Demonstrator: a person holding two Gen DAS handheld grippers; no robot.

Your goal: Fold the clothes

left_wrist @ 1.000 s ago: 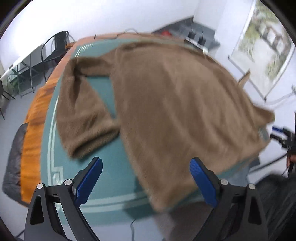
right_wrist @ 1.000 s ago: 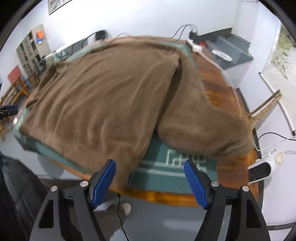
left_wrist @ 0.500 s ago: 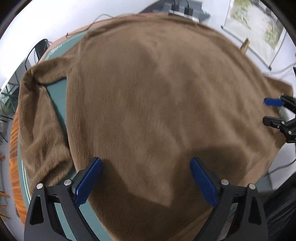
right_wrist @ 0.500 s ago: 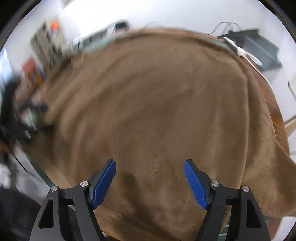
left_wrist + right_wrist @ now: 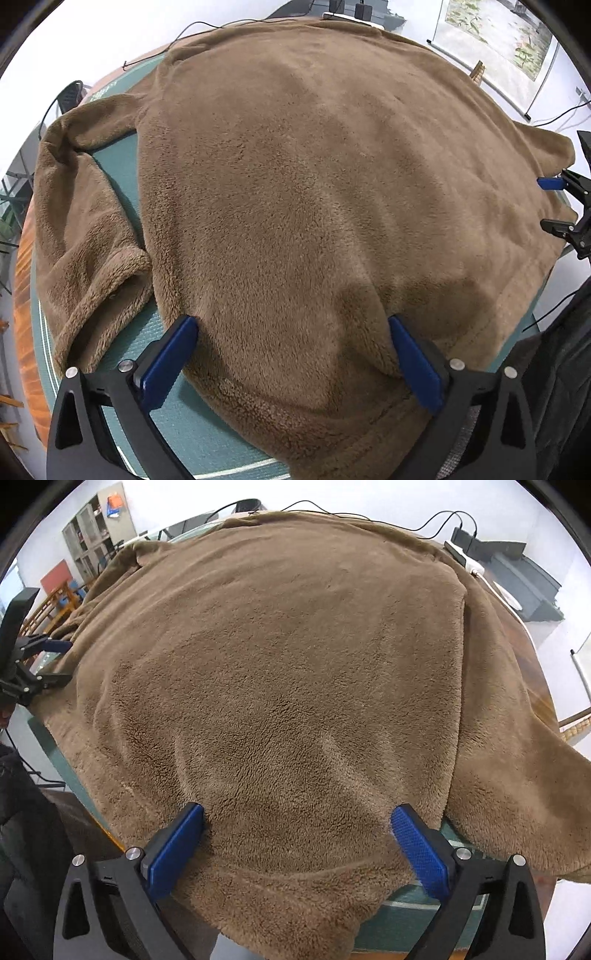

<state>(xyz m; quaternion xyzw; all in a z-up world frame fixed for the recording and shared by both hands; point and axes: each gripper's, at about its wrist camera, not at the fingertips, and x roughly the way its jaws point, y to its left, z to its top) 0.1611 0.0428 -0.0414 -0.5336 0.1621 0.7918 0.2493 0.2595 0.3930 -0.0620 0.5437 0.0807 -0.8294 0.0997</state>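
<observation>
A brown fleece sweater (image 5: pixel 314 192) lies spread flat on a green mat (image 5: pixel 177 424), its hem hanging over the near table edge. One sleeve (image 5: pixel 85 229) is bent on the left of the left wrist view. My left gripper (image 5: pixel 291 350) is open, its blue pads pressed down on the sweater's lower left near the hem. My right gripper (image 5: pixel 295 834) is open, pads resting on the sweater (image 5: pixel 280 672) at its lower right. The other sleeve (image 5: pixel 517 768) drapes off to the right. Each gripper shows at the edge of the other's view.
The mat (image 5: pixel 399 923) covers an orange-brown wooden table (image 5: pixel 22 273). A power strip with cables (image 5: pixel 465 554) lies at the table's far edge. Chairs (image 5: pixel 70 99) and a cabinet (image 5: pixel 96 528) stand beyond. A wall poster (image 5: pixel 498 37) hangs at right.
Both grippers have come down from above and in front of the table onto the sweater's lower edge. The sweater now fills both views. Both stay open.
</observation>
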